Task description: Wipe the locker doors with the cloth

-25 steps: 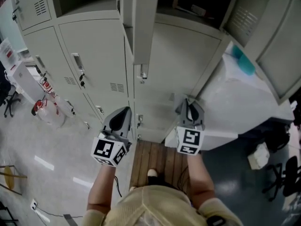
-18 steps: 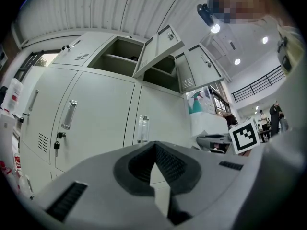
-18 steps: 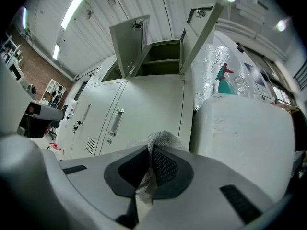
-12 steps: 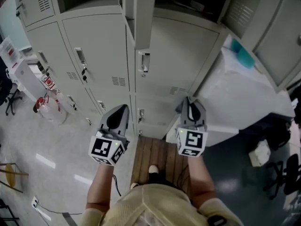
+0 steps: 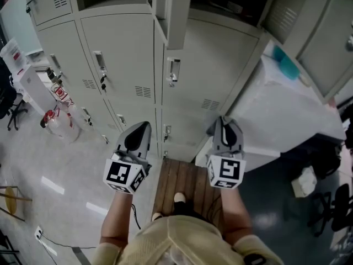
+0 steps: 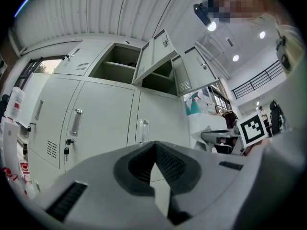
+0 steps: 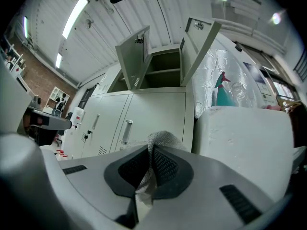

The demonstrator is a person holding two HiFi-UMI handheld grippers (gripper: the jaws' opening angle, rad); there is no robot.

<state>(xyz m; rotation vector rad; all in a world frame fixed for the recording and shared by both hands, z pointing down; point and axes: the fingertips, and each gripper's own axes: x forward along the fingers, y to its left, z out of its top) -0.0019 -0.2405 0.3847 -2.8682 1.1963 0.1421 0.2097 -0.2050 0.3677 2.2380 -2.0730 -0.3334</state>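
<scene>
The right gripper (image 5: 223,130) has its jaws pinched on the cloth (image 7: 160,142), a grey woven scrap whose bunched end pokes out just past the tips; from the head view I can hardly make it out. The left gripper (image 5: 138,138) hangs beside it with jaws together and nothing in them. Both point at the lower locker doors (image 5: 124,57), near them but not touching. The cloth looks soft, light and limp, so I'd judge it will fold over rather than push back. A deep bite on the wad, as it has now, seems the right hold, leaving the loose end to meet the metal. The doors look like smooth, stiff painted sheet that should wipe easily. The handle (image 5: 174,69) and the key (image 5: 102,81) on the left door jut out and could snag the weave.
</scene>
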